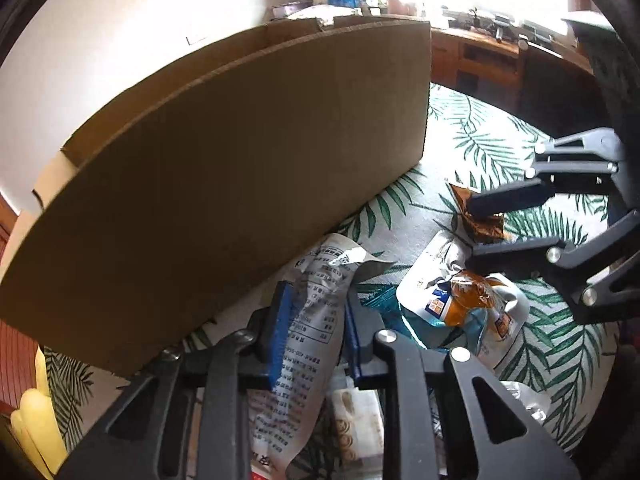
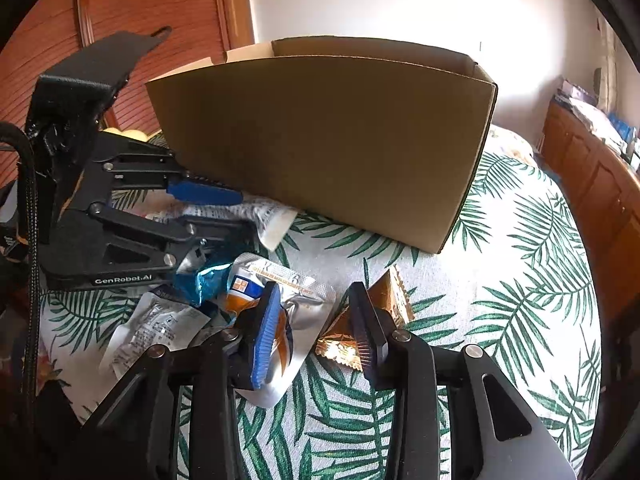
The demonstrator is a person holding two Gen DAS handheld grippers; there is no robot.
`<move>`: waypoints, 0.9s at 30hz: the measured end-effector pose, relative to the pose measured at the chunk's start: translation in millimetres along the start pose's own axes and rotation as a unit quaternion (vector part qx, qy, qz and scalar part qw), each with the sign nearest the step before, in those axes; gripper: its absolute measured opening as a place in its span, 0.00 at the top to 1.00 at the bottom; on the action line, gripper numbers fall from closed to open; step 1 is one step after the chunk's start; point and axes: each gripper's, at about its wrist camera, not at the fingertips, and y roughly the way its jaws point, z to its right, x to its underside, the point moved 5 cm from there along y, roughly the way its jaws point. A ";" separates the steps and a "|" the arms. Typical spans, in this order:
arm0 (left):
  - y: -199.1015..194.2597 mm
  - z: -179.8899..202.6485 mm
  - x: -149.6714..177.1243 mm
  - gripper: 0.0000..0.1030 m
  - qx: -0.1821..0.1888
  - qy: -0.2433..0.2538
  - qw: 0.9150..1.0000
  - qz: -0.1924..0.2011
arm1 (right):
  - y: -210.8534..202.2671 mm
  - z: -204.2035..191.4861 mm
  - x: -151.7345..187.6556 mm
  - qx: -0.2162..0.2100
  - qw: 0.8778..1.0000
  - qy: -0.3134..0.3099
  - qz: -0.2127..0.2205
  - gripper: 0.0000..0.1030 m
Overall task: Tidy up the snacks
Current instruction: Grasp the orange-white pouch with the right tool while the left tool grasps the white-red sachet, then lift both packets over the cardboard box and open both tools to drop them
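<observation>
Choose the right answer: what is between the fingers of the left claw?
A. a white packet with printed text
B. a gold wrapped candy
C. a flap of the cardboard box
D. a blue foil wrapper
A: in the left wrist view the left claw is closed on the white packet with printed text, and the right wrist view shows the same grip, in front of the cardboard box.

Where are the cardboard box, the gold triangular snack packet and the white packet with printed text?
cardboard box [image 2: 320,140], right wrist view, on its front wall.
gold triangular snack packet [image 2: 394,294], right wrist view, on its upper corner.
white packet with printed text [image 1: 312,312], left wrist view, on its printed face.
</observation>
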 end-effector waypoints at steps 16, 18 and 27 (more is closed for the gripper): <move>-48.4 -26.6 15.1 0.87 -0.004 -0.061 0.996 0.064 | 7.8 -24.8 5.4 -0.019 1.000 0.010 -0.016 0.49; -51.8 -29.3 15.3 0.87 -0.003 -0.066 0.995 0.068 | 11.9 -28.1 7.1 -0.021 0.999 0.010 -0.025 0.48; -70.4 -39.2 11.4 0.87 -0.005 -0.090 0.991 0.097 | 20.2 -32.8 9.4 0.015 0.999 -0.007 -0.044 0.40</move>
